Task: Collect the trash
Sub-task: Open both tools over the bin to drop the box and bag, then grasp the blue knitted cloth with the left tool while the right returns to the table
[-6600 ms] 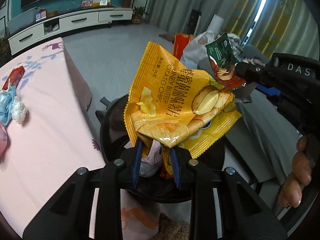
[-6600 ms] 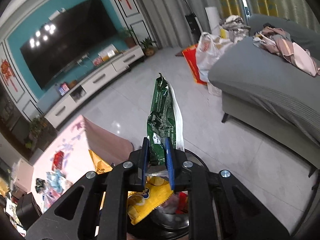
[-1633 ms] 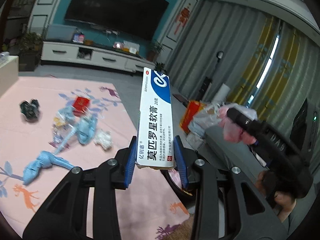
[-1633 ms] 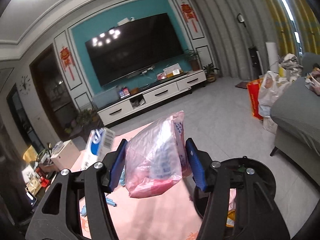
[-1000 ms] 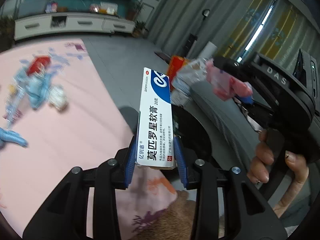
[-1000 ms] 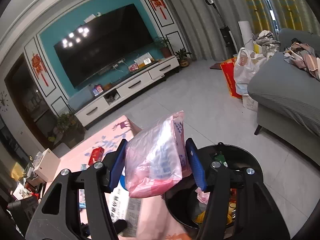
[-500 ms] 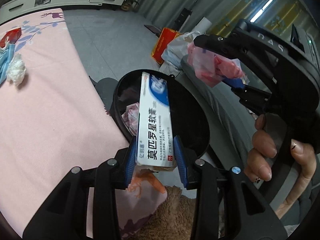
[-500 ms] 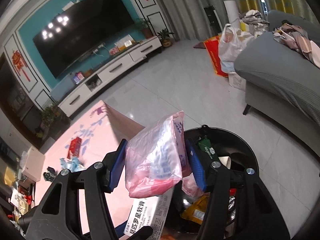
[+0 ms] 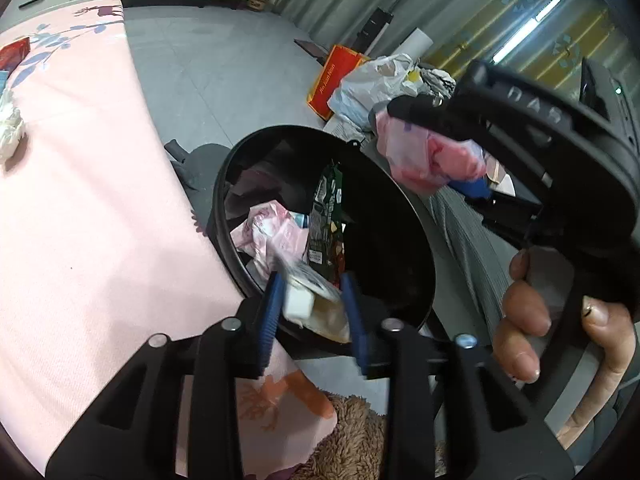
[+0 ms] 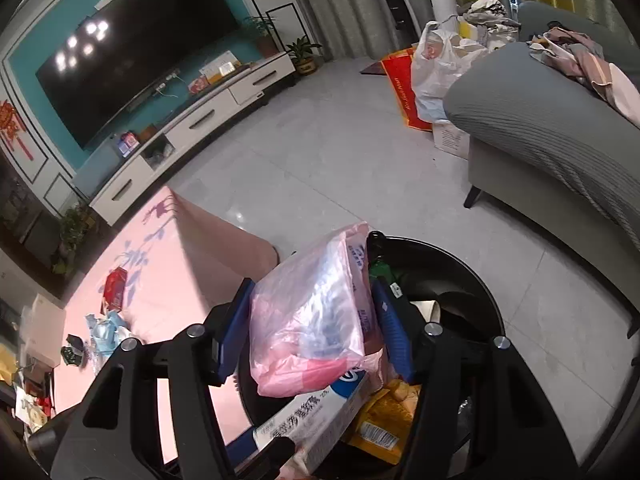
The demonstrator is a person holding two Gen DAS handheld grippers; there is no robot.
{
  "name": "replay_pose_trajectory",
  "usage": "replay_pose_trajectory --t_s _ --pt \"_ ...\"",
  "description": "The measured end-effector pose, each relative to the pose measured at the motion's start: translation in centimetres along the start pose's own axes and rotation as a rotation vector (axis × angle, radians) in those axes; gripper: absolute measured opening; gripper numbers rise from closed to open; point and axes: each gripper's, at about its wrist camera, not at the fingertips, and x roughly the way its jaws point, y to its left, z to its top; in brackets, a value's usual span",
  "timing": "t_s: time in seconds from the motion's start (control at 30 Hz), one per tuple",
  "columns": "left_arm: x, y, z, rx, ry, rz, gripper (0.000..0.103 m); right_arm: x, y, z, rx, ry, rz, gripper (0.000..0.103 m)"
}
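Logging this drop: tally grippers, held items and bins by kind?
Grippers: 2, left gripper and right gripper, jaws of both opening
Box: 1, between the left jaws
Pink bag: 1, between the right jaws
Bin: 1
Total: 5

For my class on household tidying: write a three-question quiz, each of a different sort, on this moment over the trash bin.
1. True or false: the white ointment box sits between the pads of the left gripper above the black bin.
2. What does the right gripper carry? A) a pink plastic bag B) a yellow chip bag C) a blue mask
3. Fill in: the green wrapper lies ___ the bin.

Key
1. True; the jaws are opening and the box is tipping down into the bin.
2. A; the pink plastic bag is between its opening jaws, over the bin.
3. Inside.
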Motion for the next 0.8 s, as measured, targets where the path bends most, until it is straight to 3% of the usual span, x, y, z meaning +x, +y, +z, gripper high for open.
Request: replay_pose_trajectory --t_s 0.07,0.13,0.27,0.5,0.6,0.8 --pt "-0.8 -0.3 -0.3 0.005 -0.013 0.008 0.063 0.0 -0.1 0.0 0.001 0.0 -0.003 0.07" --pt "-1.4 -0.7 -0.1 0.024 -0.034 0.032 0.075 -0.2 -0.1 0.1 0.006 -0.005 0.005 0.082" --pt "-3.7 -1.0 0.2 0.054 -0.092 0.06 0.089 -0.9 -0.1 0.3 0.017 -0.031 0.013 0.089" --pt "-11.1 1.2 0.4 0.007 -0.264 0.166 0.099 -1.8 0.7 0.2 -0.003 -0.058 0.01 0.091" --pt "-14.7 3.6 0.2 -0.05 -0.338 0.25 0.1 -1.9 1.5 0.0 -0.028 -0.061 0.011 0.091" --pt "-22.2 11.5 -1.2 -0.254 -0.47 0.505 0.1 -1.7 3.6 -0.8 -0.086 -0.055 0.01 0.091"
